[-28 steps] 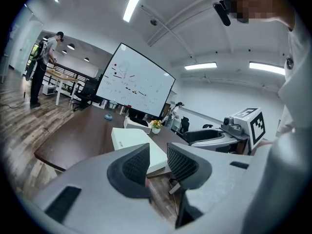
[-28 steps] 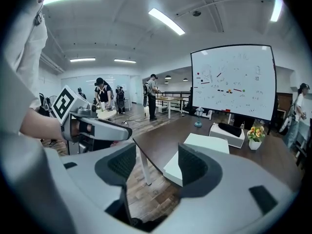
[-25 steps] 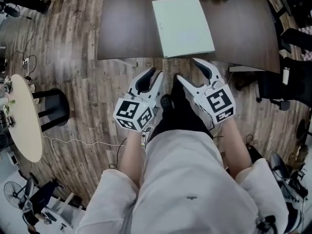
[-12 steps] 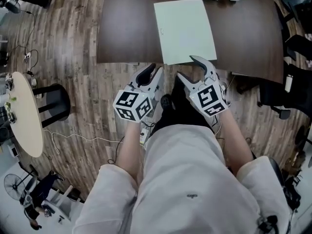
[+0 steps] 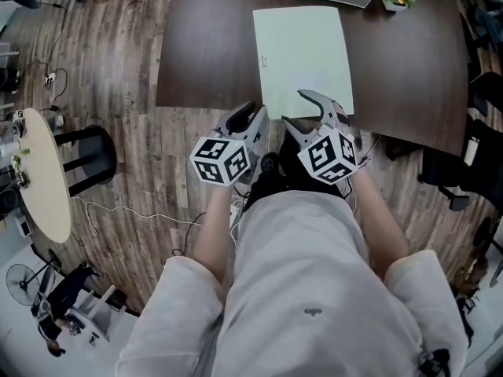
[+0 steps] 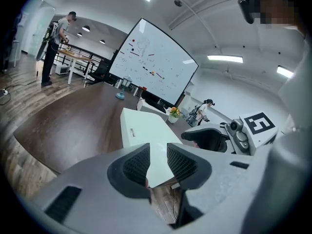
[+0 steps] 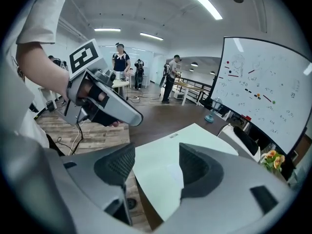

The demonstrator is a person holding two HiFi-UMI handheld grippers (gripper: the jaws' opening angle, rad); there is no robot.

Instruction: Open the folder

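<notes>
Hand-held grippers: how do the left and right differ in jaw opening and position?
The right hand-held gripper holds its jaws wide apart; the left hand-held gripper leaves a narrow gap. In the head view the right one overlaps the folder at its near edge; the left one sits at the table edge. Both are open and empty.
</notes>
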